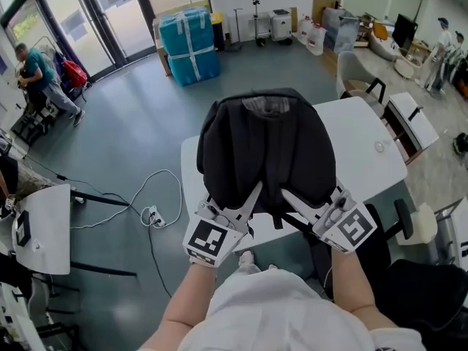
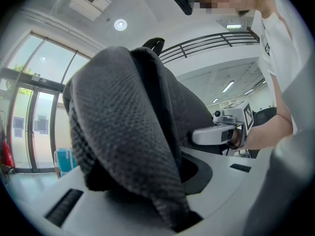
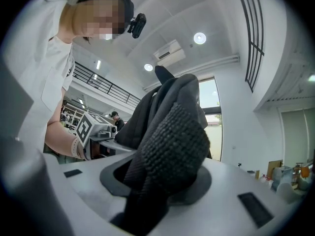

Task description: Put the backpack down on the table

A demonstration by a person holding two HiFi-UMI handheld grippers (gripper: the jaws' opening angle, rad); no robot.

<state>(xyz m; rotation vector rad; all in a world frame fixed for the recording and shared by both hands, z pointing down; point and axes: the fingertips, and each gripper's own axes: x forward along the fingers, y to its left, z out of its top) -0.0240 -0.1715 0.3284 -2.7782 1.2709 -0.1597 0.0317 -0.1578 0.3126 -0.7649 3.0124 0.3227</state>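
– At the table's point(image 1: 369, 148) near edge, what holds what?
– The left gripper point(image 1: 250, 198) is clamped on a strap point(image 2: 147, 171), the right gripper point(image 1: 296, 199) on the other strap point(image 3: 165, 161). Neither is nearer.
– And the backpack point(image 1: 267, 145)?
– Straight ahead of the jaws, over the tabletop, with its long axis running away from the person. I can't tell whether it rests there.
– Beyond?
– Grey floor point(image 1: 131, 141), a cable point(image 1: 157, 189), a blue crate point(image 1: 189, 46), glass doors point(image 1: 110, 20).
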